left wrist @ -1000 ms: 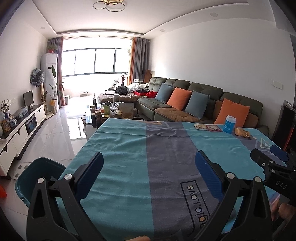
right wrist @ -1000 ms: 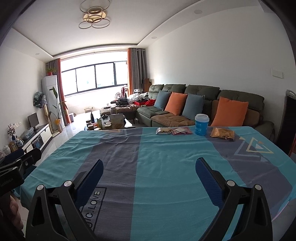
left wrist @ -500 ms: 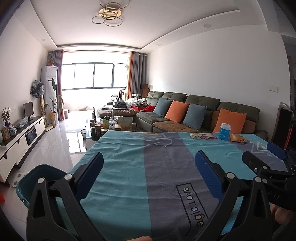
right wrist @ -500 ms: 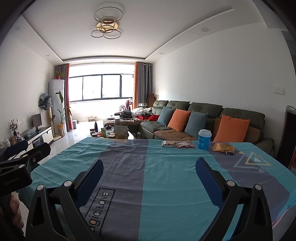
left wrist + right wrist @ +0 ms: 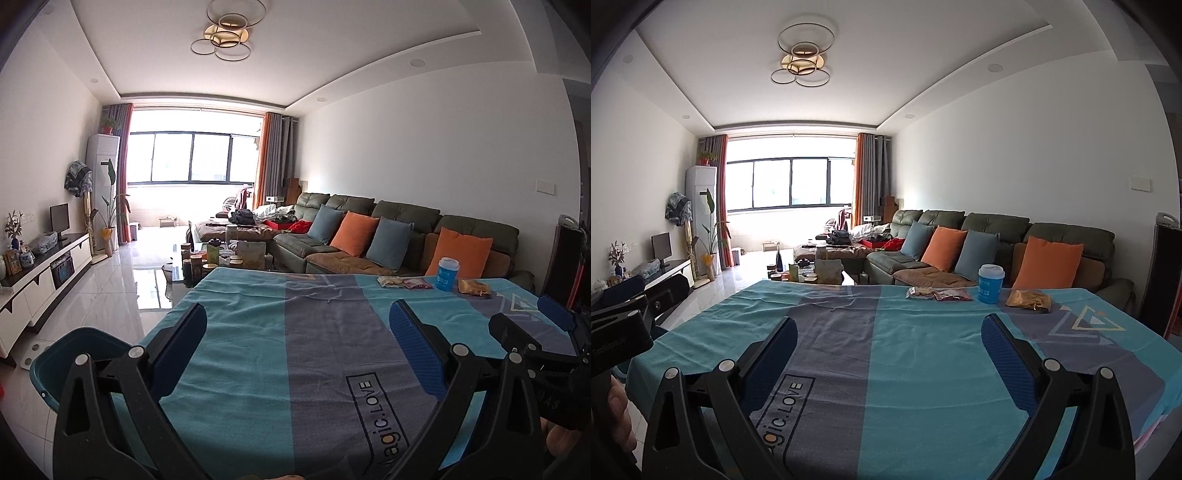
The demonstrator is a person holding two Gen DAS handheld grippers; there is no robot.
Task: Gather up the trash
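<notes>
Teal bin (image 5: 70,354) partly behind fingers (image 5: 177,347)

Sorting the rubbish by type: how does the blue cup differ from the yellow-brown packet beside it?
The blue cup stands upright with a white lid; the yellow-brown packet lies flat and crumpled. The cup is a rigid cylinder with white print, while the packet is a soft wrapper with no readable print. Both rest on the far side of the tablecloth, untouched, beyond both open grippers.
</notes>
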